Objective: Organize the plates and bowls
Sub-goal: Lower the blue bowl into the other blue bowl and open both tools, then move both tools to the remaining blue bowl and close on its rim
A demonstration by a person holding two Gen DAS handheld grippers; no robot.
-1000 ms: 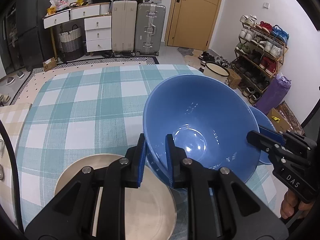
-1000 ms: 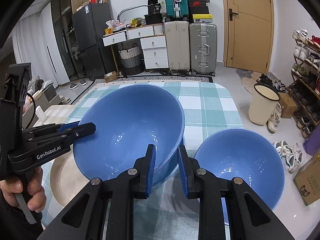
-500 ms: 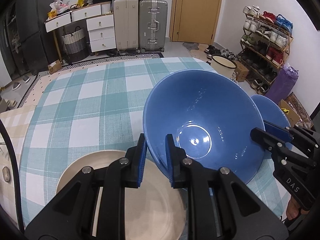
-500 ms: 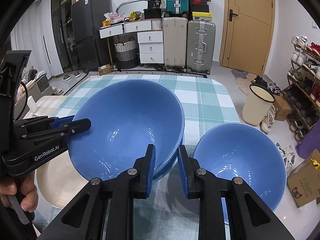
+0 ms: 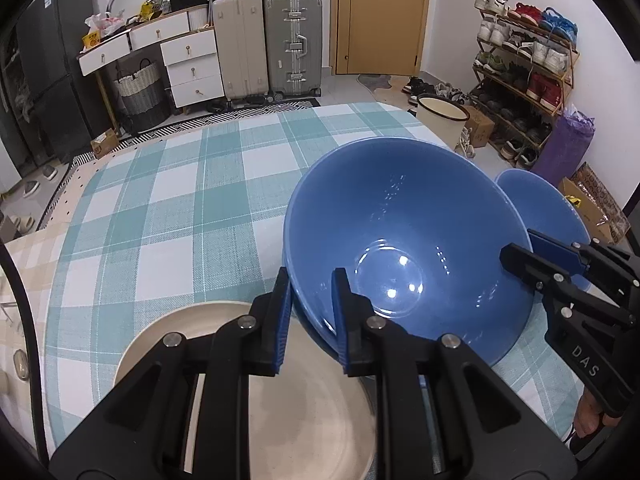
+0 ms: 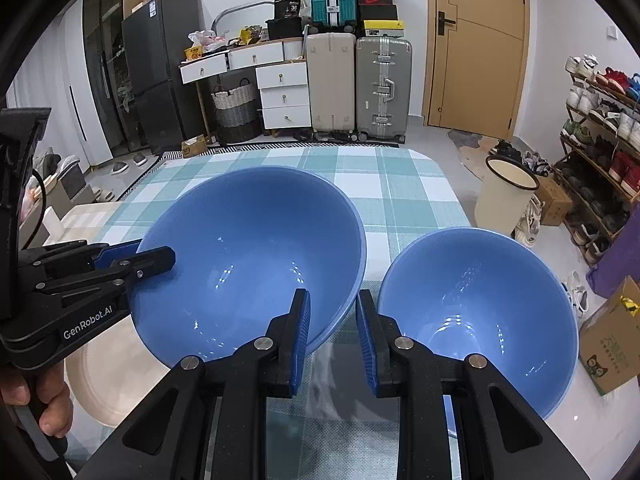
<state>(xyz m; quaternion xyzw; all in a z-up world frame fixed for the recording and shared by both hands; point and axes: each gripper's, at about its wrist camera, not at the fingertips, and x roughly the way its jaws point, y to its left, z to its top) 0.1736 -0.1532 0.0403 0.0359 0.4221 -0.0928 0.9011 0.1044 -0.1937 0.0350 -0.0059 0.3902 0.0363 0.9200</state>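
I have the big blue bowl (image 5: 404,248) pinched at two places on its rim: my left gripper (image 5: 310,320) is clenched on the near edge, one pad outside the wall and one inside, and my right gripper (image 6: 332,332) has its left pad against the rim on the opposite side. In the right wrist view I cannot tell for sure whether the other pad of that gripper touches the bowl; in the left wrist view its fingers do sit across the rim, so I judge it is gripping too. The bowl hangs tilted over the checked tablecloth (image 5: 172,200), partly above the edge of the cream plate (image 5: 288,400) that lies flat below my left gripper, and I cannot see its base clearly enough to say whether it touches the cloth or the plate. Just to its right sits the smaller blue bowl (image 6: 476,312), upright on the table near the table's edge, untouched by either tool. As I read it, the sorting is only partly under way: nothing is stacked yet, the plate is alone, the two bowls are separate. What seems left is to set this big bowl down in its place, perhaps on the plate, then let go and deal with the smaller bowl, possibly nesting it inside.
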